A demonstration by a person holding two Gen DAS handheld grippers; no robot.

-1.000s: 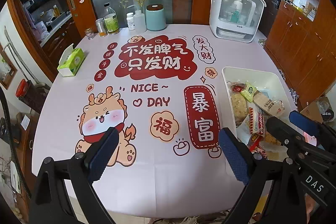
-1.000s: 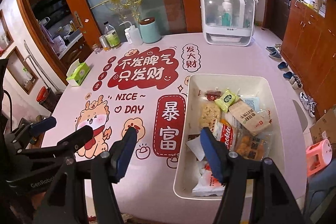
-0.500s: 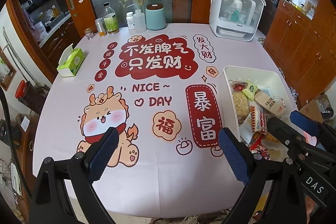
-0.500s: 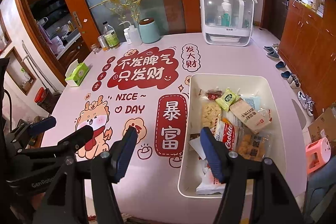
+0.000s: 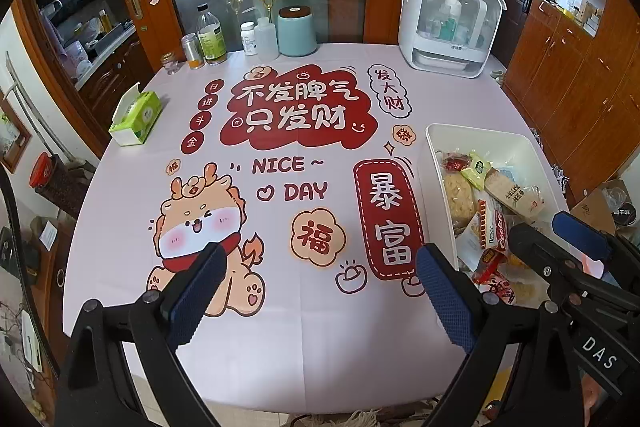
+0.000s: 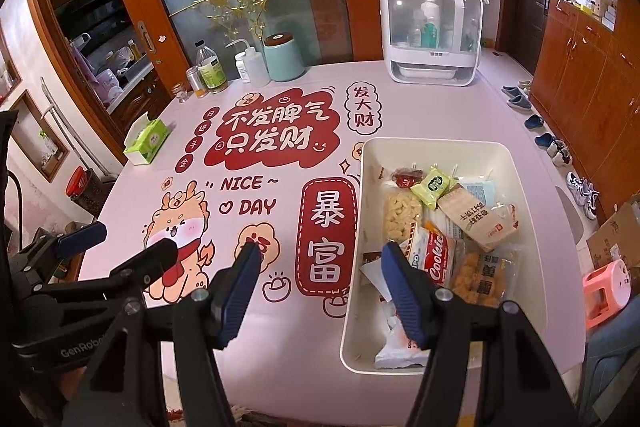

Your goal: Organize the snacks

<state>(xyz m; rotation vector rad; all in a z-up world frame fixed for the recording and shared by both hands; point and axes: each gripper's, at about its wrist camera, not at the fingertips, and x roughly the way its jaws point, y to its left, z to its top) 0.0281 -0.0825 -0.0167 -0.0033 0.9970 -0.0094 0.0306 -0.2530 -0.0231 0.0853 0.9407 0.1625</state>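
Observation:
A white bin (image 6: 440, 149) (image 5: 432, 163) sits on the right side of the table and holds several snack packets, among them a red Cookies pack (image 6: 438, 259) (image 5: 494, 233), a green packet (image 6: 435, 186) and a brown wrapped bar (image 6: 478, 217). My right gripper (image 6: 320, 285) hangs open above the bin's left rim near the table's front, nothing between its fingers. My left gripper (image 5: 320, 287) stands open over the cartoon print left of the bin, also holding nothing. Each gripper shows at the edge of the other's view.
The pink printed tablecloth (image 5: 280, 327) covers the table. At the back stand bottles (image 5: 210, 35), a teal canister (image 5: 296, 31) and a white cabinet of toiletries (image 5: 450, 23). A green tissue box (image 5: 136, 117) lies at the left. Shoes (image 6: 520, 99) and a pink stool (image 6: 606, 287) are on the floor, right.

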